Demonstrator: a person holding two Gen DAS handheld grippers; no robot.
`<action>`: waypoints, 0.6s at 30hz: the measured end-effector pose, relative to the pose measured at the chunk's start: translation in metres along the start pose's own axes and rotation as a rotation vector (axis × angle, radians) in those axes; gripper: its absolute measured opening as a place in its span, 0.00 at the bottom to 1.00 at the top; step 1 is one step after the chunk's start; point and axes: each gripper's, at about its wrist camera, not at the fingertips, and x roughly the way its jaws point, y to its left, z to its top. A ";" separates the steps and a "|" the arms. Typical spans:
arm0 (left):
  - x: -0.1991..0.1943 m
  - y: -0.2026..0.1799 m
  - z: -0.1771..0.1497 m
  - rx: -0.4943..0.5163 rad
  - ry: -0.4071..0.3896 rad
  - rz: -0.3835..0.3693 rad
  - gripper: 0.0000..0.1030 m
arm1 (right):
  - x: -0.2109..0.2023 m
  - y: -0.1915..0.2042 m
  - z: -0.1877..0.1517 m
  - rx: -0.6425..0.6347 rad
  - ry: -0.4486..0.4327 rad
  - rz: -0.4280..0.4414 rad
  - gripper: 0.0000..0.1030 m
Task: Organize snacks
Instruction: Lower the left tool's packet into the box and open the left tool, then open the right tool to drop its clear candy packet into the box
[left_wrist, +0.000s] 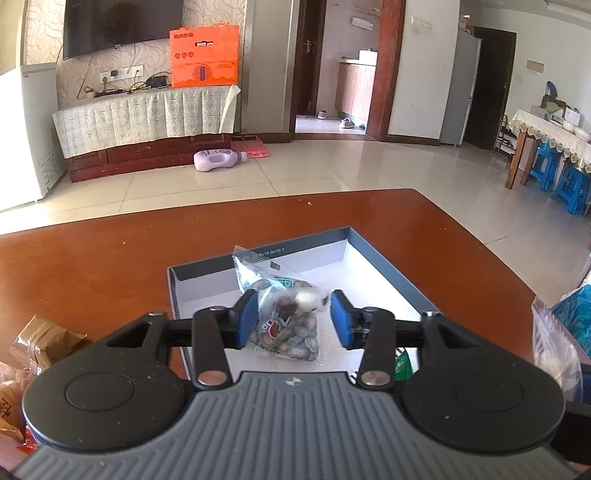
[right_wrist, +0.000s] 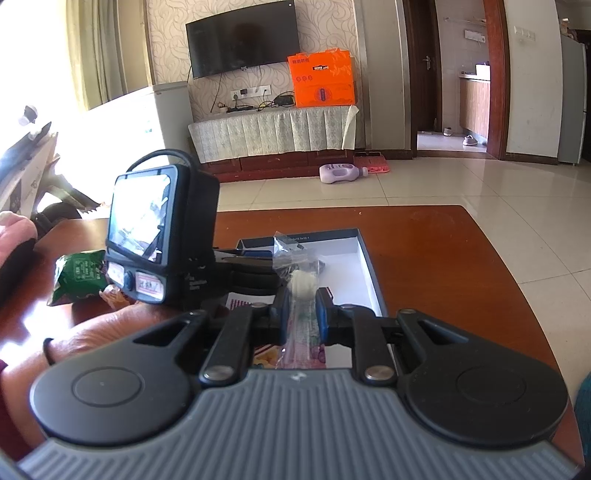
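1. In the left wrist view, the left gripper sits low in the middle of the frame with its jaws partly apart. A clear snack bag of seeds or nuts lies between them; it touches or nearly touches the left pad and stands clear of the right one.
2. That bag rests inside the shallow box, which has dark walls and a white floor and sits on the brown surface. Judging by the task, the box is the collecting place, so the loosened jaws suggest a release there.
3. In the right wrist view, the right gripper has its jaws narrow, pinched on a thin clear packet held upright over the box's near edge. It probably waits its turn.
4. The left tool's camera housing fills the centre left of that view.
5. A green packet lies at the left on the surface, outside the box, seemingly not yet sorted.
6. Brown wrappers sit at the lower left of the left wrist view.
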 end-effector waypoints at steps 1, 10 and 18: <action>-0.001 0.000 -0.001 -0.005 -0.002 0.002 0.56 | 0.001 0.000 0.000 0.000 0.002 -0.001 0.18; -0.008 0.011 -0.002 -0.020 -0.008 0.026 0.61 | 0.015 0.003 -0.001 -0.007 0.031 0.004 0.18; -0.027 0.027 0.004 -0.051 -0.046 0.044 0.66 | 0.031 0.009 0.004 -0.026 0.011 -0.018 0.18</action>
